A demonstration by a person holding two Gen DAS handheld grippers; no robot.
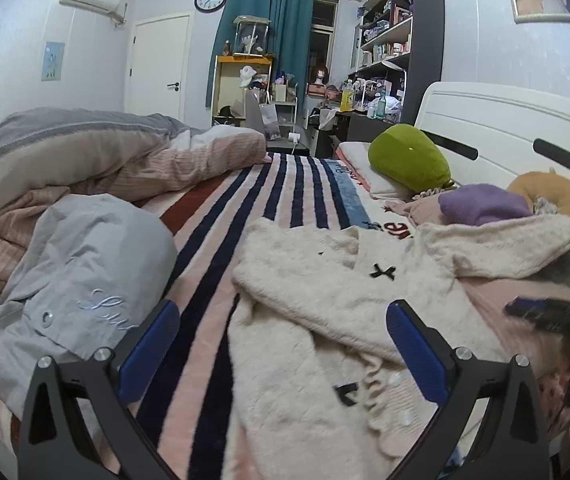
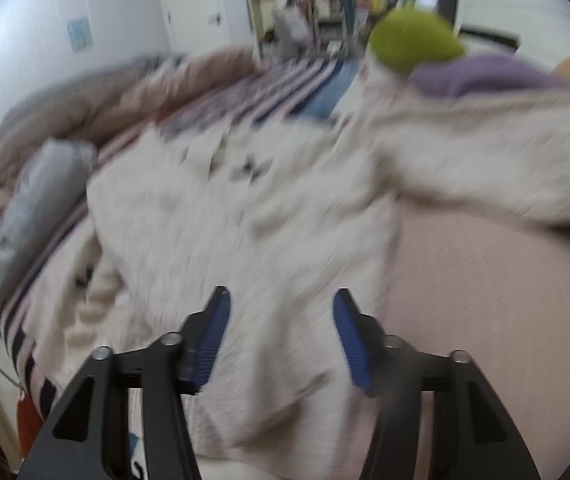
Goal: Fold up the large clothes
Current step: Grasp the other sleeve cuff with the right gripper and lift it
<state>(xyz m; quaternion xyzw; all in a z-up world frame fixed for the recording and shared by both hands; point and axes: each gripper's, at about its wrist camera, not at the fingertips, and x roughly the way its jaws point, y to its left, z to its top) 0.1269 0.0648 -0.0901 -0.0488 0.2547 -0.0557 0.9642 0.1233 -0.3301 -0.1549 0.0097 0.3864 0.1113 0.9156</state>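
A cream fluffy cardigan [image 1: 325, 320] with small black bows lies spread and rumpled on the striped bed blanket [image 1: 245, 208]. My left gripper [image 1: 283, 320] is open and empty, low over the cardigan's left edge. In the right wrist view, blurred by motion, the cardigan [image 2: 245, 220] fills the middle. My right gripper [image 2: 281, 304] is open and empty just above the cardigan's lower part. The right gripper's body also shows at the right edge of the left wrist view [image 1: 565, 316].
A folded grey garment [image 1: 85, 280] lies left of the cardigan. A rumpled pink and grey duvet [image 1: 85, 160] is heaped at the far left. A green plush [image 1: 409, 160], a purple cloth [image 1: 481, 202] and the white headboard [image 1: 505, 128] stand at the right.
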